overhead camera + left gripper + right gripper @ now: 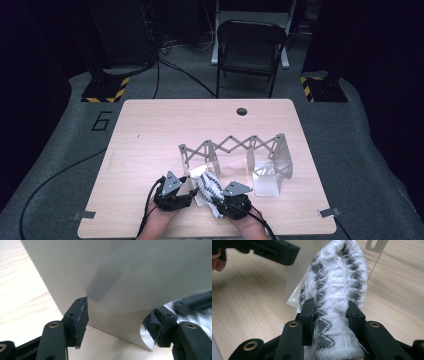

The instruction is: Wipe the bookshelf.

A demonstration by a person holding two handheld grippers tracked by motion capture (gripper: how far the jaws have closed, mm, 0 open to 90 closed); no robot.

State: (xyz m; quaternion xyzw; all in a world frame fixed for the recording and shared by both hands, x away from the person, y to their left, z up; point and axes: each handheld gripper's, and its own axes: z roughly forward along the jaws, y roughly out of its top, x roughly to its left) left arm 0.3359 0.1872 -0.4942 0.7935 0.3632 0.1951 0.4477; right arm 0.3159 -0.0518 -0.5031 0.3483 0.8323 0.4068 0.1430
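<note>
- right gripper (331, 311) has its jaws clamped on a white-and-grey knitted sock (334, 292), bunched between the pads, toe end sticking up past the tips
- in the high view the sock (210, 187) sits at the near middle of the table (150, 130), between the two grippers, touching a white sheet-metal plate (199, 172)
- left gripper (120, 323) has jaws apart, straddling the lower edge of that plate (125, 270); left pad (81, 317) looks to be touching the plate's face, right pad just off its curved edge (blurry, can't be sure)
- no grip on the plate visible
- the plate is one end of a grey scissor-lattice rack (235, 147), stretched across mid-table
- both hands come in from the near edge, left gripper (172, 192) just beside right gripper (235, 200)
</note>
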